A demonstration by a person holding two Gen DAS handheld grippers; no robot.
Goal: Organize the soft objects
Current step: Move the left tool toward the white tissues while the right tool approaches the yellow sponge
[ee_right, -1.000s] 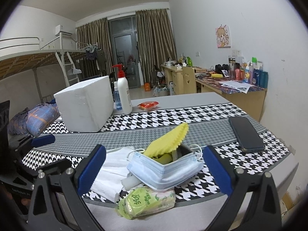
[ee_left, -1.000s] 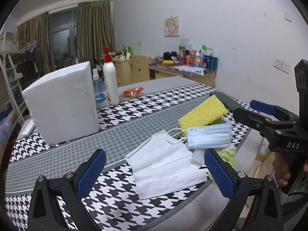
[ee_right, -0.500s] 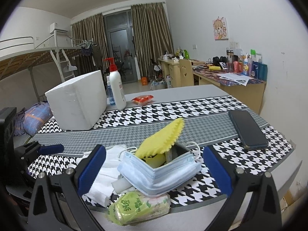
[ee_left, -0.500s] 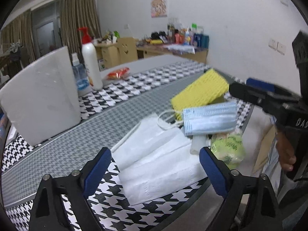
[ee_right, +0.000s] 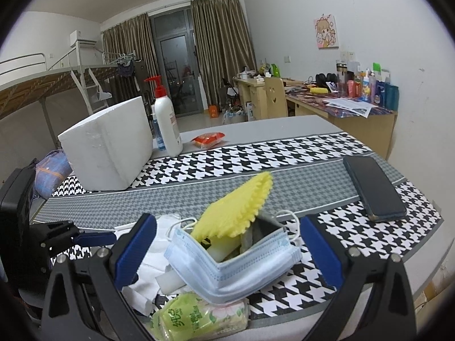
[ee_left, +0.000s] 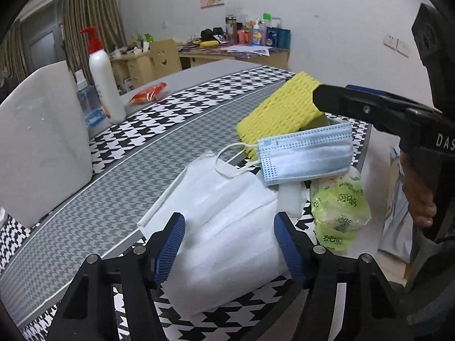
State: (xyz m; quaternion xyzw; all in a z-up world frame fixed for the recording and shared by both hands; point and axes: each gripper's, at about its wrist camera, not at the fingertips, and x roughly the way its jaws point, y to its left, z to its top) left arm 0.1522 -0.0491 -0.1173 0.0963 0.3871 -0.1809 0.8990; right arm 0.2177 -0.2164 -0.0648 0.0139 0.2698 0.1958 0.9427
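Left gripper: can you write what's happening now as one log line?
left gripper: closing over white cloth, pads not pressing | right gripper: open, around blue mask | nothing lifted

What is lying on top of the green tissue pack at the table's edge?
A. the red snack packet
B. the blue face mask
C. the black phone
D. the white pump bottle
B: the blue face mask droops over the green tissue pack, while the phone, pump bottle and red snack packet sit farther back on the table, apart from it.
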